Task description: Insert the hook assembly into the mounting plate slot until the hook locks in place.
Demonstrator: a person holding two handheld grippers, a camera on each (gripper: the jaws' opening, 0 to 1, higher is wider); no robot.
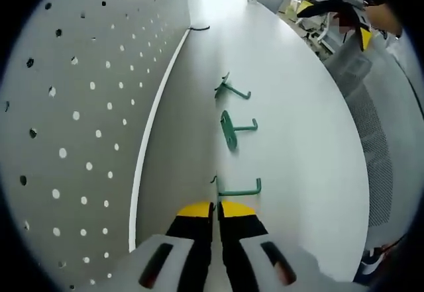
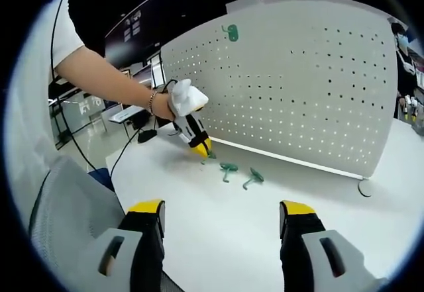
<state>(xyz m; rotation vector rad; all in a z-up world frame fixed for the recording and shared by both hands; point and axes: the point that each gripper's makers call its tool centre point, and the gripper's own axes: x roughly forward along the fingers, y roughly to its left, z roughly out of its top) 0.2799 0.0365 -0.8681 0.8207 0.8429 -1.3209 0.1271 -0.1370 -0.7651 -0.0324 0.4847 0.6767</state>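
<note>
My left claw (image 1: 216,207) reaches low along the white table (image 1: 298,140), its yellow-tipped jaws drawn together with barely a slit between them. Just past the tips lies a green hook (image 1: 238,189); whether I pinch its near end I cannot tell. Further ahead of this claw lie a second green hook (image 1: 233,129) and then a third green hook (image 1: 230,89), each apart from the others. To the left of the jaws stands the white pegboard (image 1: 79,106), rising from the table edge-on.

My right claw (image 2: 222,216) hovers well back from the table, jaws spread wide and holding nothing. Straight ahead of it, my hand (image 2: 162,104) angles the left claw down to the tabletop, a bracelet at the wrist. On the board's upper part, one green plate (image 2: 230,34) hangs.

No lettering is readable anywhere. Below this claw sits a grey mesh chair (image 2: 66,206); the room behind is dark, with desks and cables.
</note>
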